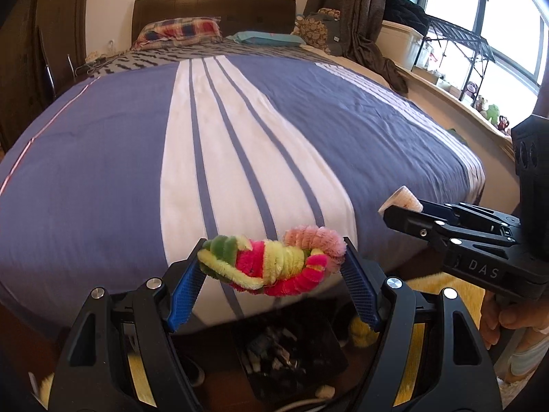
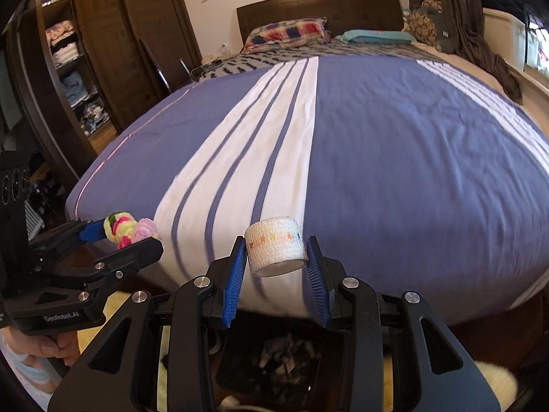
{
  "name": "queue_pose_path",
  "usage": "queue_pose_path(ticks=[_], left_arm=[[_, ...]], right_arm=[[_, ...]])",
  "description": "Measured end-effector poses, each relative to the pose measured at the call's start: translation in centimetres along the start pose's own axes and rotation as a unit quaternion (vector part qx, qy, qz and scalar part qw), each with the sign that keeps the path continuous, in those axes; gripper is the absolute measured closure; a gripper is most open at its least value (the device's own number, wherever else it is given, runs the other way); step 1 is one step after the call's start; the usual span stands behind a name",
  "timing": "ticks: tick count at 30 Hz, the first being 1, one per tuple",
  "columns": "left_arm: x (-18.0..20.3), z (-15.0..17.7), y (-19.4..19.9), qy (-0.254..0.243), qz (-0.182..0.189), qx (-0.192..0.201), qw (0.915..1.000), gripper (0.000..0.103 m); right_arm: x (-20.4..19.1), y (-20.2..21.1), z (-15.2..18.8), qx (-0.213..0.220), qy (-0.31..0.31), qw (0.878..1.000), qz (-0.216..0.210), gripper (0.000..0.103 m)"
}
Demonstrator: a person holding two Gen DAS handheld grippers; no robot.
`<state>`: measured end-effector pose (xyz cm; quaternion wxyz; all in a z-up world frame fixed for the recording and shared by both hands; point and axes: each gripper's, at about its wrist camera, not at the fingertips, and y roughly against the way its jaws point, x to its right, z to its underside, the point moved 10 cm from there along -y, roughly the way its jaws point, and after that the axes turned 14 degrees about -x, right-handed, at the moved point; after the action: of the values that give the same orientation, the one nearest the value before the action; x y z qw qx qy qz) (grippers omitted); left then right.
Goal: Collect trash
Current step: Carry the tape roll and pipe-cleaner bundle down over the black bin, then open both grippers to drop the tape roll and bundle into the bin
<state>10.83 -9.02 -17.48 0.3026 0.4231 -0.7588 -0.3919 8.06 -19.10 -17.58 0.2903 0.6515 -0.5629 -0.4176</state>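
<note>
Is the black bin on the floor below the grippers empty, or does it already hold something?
Not empty. The black bin holds a heap of crumpled scraps, seen in both wrist views; what they are is too dark to tell.

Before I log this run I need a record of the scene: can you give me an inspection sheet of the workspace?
Surface: bed with blue and white striped cover, nothing lying on its near part.
Job's things: pipe-cleaner bundle; bandage roll; dark bin on the floor below, holding scraps.
Clutter: pillows and bags at the headboard.
Grippers: left gripper clamps the bundle; right gripper clamps the roll.
Cables: white cord beside the bin.
Surroundings: wardrobe, window.
</note>
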Motion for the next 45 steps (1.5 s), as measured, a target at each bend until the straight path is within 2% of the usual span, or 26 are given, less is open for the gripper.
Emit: queue_pose_path(ticks=[4,11,19,27,31,36,38,40,45], left_arm=[[0.5,3.7,-1.5,0.002,0.007,-0.024,0.9997,0.032],[-0.2,10.0,-7.7,0.015,0.004,-0.106,0.9943,0.032],[-1.5,14.3,-15.0,0.027,0.012,-0.199,0.9796,0.032],[-2.0,17.2,-19.8,0.023,0.007,-0.269,0.9630,0.032],[-1.6,18.0,-20.7,0.023,0.016,-0.282,0.9590,0.032],[-1.7,17.7,-20.9,0.025,0.021,-0.281,0.9592,0.030],[-1.8,17.7,-20.9,0.026,0.019,-0.281,0.9593,0.025],[-2.0,17.4,-20.6,0.027,0.014,-0.274,0.9611,0.019],[-2.5,16.4,-19.3,0.033,0.006,-0.251,0.9675,0.013]], right_arm=[[-0.3,-1.1,3.1,-0.018,-0.001,1.000,-0.004,0.067],[0.3,-5.5,8.4,-0.079,-0.012,0.997,0.003,0.067],[1.3,-11.5,12.4,-0.158,-0.028,0.987,0.012,0.067],[1.8,-17.0,15.0,-0.222,-0.056,0.973,0.004,0.067],[2.5,-18.2,15.2,-0.228,-0.063,0.972,0.004,0.067],[2.9,-18.6,15.0,-0.230,-0.069,0.971,0.004,0.065],[2.9,-18.7,14.7,-0.227,-0.072,0.971,0.003,0.064],[3.1,-18.4,14.4,-0.224,-0.076,0.972,0.004,0.051],[3.6,-17.3,13.7,-0.206,-0.085,0.975,0.006,0.041]])
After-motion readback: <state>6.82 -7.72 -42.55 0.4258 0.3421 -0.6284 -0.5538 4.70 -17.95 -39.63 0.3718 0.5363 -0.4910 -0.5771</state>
